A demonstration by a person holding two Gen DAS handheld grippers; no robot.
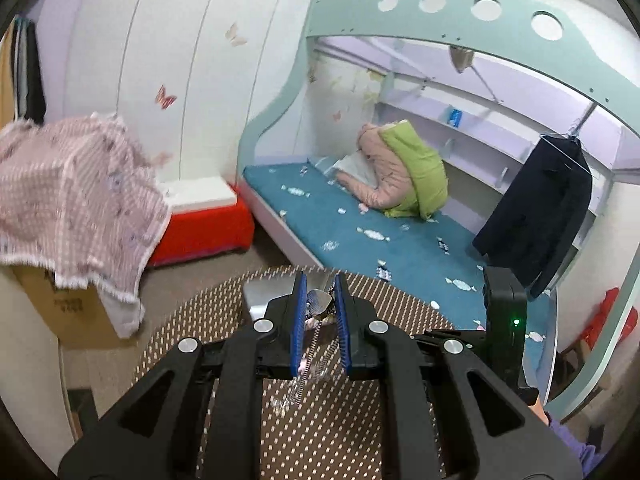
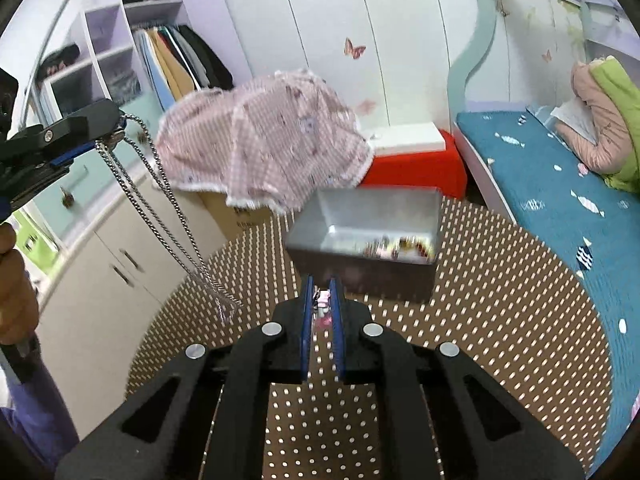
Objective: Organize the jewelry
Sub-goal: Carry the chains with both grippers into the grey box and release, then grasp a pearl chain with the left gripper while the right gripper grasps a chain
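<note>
Left wrist view: the left gripper [image 1: 321,300] is clenching a heart pendant [image 1: 319,303], its silver chain [image 1: 310,360] dangling over the dotted table [image 1: 340,440].

Right wrist view: the right gripper [image 2: 320,300] is pinching a small pink trinket [image 2: 322,307] (too blurred to identify) just before the metal tin [image 2: 360,236]. The swinging chain could be snagging or tangling on the tin's rim.

white panelled wall [image 2: 320,40] with butterfly stickers; teal bunk bed [image 1: 360,232]; open wardrobe [image 2: 120,52]; round dotted brown table [image 2: 500,300].
</note>
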